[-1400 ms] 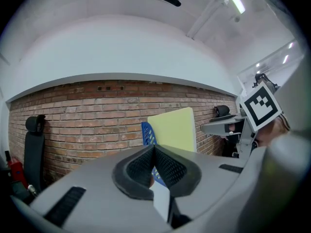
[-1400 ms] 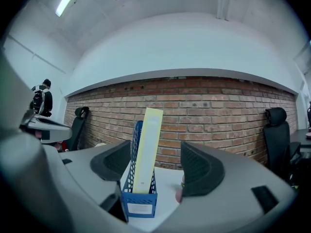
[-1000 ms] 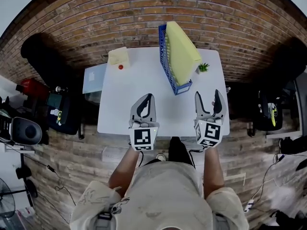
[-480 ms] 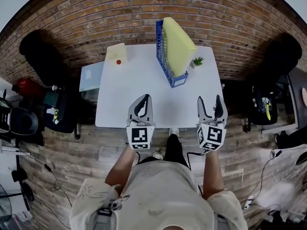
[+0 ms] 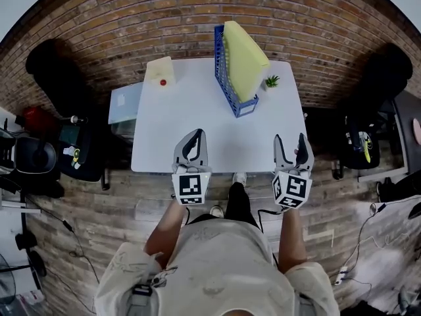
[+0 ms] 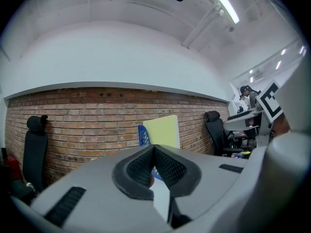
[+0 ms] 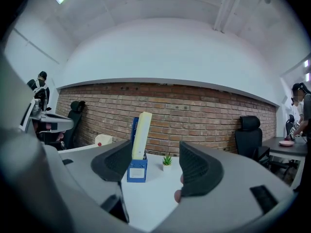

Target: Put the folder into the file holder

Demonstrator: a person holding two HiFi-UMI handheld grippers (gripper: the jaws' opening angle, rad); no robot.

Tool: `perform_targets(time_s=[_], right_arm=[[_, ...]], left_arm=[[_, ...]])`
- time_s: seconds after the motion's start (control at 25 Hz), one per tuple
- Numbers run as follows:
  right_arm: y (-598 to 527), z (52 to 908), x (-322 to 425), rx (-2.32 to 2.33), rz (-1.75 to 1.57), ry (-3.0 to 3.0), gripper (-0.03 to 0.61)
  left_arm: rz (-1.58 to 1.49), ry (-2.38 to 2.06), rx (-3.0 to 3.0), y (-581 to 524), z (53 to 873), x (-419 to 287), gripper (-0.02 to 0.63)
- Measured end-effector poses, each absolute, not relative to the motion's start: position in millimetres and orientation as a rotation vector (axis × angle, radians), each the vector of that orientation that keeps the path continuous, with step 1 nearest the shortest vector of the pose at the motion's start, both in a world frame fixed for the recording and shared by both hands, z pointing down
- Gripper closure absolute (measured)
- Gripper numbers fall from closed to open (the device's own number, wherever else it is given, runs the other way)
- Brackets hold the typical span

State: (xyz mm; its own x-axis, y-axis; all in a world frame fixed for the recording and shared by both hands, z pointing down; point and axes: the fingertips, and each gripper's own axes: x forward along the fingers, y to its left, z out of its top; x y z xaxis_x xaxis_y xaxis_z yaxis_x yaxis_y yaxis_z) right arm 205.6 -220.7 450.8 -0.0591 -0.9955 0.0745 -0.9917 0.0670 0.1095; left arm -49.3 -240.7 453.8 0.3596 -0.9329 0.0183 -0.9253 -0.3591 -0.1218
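Note:
A pale yellow folder (image 5: 245,59) stands upright in the blue file holder (image 5: 227,78) at the far right of the white table (image 5: 197,124). It shows again in the right gripper view as the folder (image 7: 141,135) in the holder (image 7: 136,170), and in the left gripper view as the folder (image 6: 162,131) behind my jaws. My left gripper (image 5: 191,143) is at the table's near edge, shut on nothing. My right gripper (image 5: 291,147) hovers at the near right edge, open and empty. Both are well short of the holder.
A small potted plant (image 5: 271,81) stands right of the holder. A cream box with a red dot (image 5: 161,74) sits at the table's far left corner. A low grey side unit (image 5: 125,104) adjoins the left edge. Black office chairs (image 5: 56,78) flank the table; a brick wall lies behind.
Both grippers have drawn back toward the near edge of the table, away from the holder. The folder stays in the holder.

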Motion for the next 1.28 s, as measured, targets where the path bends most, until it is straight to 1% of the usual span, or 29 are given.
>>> perform_targets(time_s=[0.4, 0.6, 0.84, 0.96, 1.04, 1.12, 1.2, 1.24, 1.28], right_arm=[[-228.7, 451.0, 200.4, 2.049, -0.064, -2.183, 0.269], [-231.2, 449.9, 198.4, 2.059, -0.084, -2.167, 0.292], [-234.8, 451.2, 193.7, 2.051, -0.083, -2.151, 0.338], [-234.3, 451.2, 194.7, 2.073, -0.074, -2.129, 0.384], [-233.8, 450.9, 197.9, 2.101, -0.077, -2.098, 0.45], [-233.7, 450.8, 200.5, 2.12, -0.083, -2.074, 0.489], [-232.2, 451.0, 200.6, 2.125, -0.079, -2.078, 0.54], [-231.4, 450.9, 199.7, 2.123, -0.072, -2.091, 0.558], [-231.1, 450.4, 198.4, 2.12, -0.066, -2.105, 0.56]], left_arm=[[-0.119, 1.737, -2.515, -246.4, 455.2, -51.6, 0.601], [-0.12, 1.738, -2.515, -250.6, 454.8, -53.1, 0.601], [-0.12, 1.737, -2.513, -253.1, 453.4, -55.7, 0.601], [-0.12, 1.736, -2.513, -252.3, 452.6, -56.8, 0.601], [-0.12, 1.737, -2.514, -252.2, 453.0, -57.3, 0.601], [-0.121, 1.74, -2.514, -252.8, 454.0, -58.0, 0.601], [-0.123, 1.744, -2.514, -252.1, 455.0, -59.1, 0.601], [-0.123, 1.746, -2.513, -251.6, 455.0, -60.0, 0.601], [-0.122, 1.748, -2.511, -251.3, 454.6, -61.0, 0.601]])
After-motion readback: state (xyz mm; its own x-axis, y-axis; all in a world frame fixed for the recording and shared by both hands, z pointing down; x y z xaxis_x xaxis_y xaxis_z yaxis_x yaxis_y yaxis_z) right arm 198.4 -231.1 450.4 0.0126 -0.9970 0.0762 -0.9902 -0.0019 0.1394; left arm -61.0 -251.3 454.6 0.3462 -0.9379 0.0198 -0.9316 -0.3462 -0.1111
